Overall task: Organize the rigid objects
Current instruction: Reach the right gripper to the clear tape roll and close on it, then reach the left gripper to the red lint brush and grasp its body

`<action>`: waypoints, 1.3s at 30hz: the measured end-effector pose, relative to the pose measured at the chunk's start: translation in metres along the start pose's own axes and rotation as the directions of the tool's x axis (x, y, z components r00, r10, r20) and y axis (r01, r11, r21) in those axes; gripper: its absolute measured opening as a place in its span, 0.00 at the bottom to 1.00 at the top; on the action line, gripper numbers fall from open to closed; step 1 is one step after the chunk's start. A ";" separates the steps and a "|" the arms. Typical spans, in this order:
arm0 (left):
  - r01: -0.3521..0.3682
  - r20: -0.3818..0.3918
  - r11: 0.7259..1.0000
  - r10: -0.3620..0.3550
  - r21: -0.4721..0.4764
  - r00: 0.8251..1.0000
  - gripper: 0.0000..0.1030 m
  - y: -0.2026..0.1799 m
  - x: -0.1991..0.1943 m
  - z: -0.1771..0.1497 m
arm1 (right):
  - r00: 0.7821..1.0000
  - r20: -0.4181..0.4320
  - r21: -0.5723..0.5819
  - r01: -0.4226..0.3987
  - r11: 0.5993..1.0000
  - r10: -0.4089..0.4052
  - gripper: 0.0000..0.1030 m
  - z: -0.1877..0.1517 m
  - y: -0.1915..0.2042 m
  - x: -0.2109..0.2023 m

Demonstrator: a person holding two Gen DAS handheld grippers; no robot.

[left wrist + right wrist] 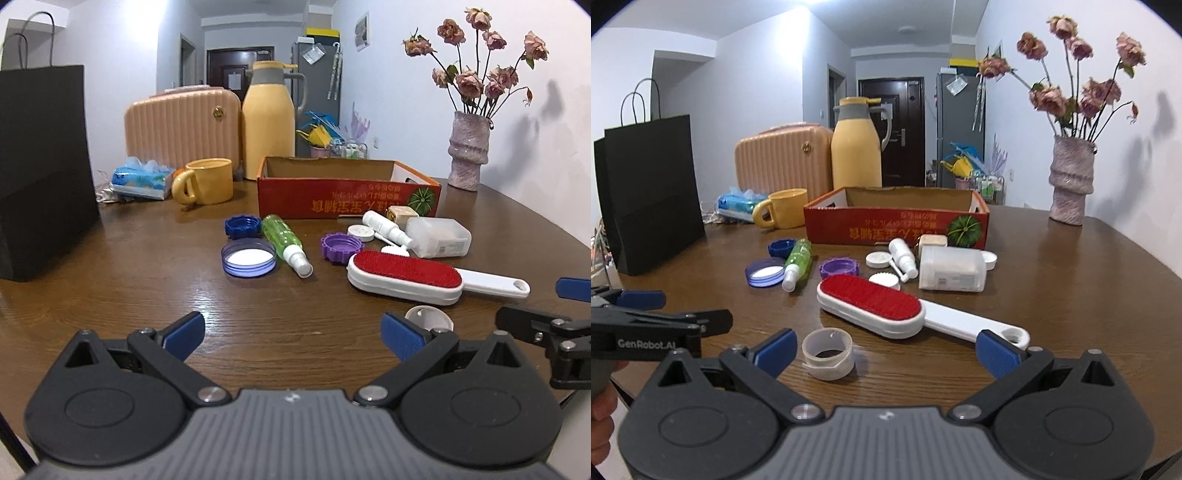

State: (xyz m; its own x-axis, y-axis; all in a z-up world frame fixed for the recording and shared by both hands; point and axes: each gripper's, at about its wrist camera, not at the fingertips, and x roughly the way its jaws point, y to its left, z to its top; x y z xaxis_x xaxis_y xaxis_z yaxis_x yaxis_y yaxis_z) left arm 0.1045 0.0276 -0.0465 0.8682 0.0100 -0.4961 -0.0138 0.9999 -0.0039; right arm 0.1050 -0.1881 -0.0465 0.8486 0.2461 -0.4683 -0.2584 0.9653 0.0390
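Wood counter (pixel 1071 295) centre frame carries all loose items; red box (pixel 897 225) behind looks empty, so I judge sorting unstarted. Left gripper (pixel 291 332) and right gripper (pixel 886 349) both spread apart, empty.

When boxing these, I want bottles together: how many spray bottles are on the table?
2. The green spray bottle lies beside the blue lid; the white spray bottle lies before the red box. Its inside is partly hidden.

Dark wooden bench (pixel 1071 277), tape roll (pixel 828 353) lying just ahead of the right claw (pixel 886 350), red lint brush (pixel 871 304) beyond it, caps and bottles farther ahead, red cardboard box (pixel 897 225) behind them
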 end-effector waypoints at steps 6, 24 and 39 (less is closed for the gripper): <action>0.002 -0.017 1.000 -0.002 -0.008 1.000 1.00 0.010 0.021 -0.001 | 0.998 -0.053 -0.010 -0.027 1.000 0.027 1.00 -0.001 0.008 0.028; 0.005 -0.033 0.999 -0.007 -0.040 0.999 1.00 0.046 0.056 -0.001 | 0.982 -0.155 -0.042 -0.115 0.992 0.108 0.47 -0.005 0.038 0.091; 0.060 -0.051 0.998 -0.060 -0.012 0.997 1.00 0.039 0.065 0.016 | 0.984 -0.086 0.008 -0.154 0.988 0.154 0.41 0.007 0.016 0.085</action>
State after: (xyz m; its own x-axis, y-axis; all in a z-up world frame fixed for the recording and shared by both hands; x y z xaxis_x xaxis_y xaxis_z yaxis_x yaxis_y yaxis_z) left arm 0.1686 0.0674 -0.0652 0.8409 -0.0510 -0.5387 0.0323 0.9985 -0.0441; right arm 0.1764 -0.1516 -0.0794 0.7557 0.3835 -0.5309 -0.3821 0.9165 0.1181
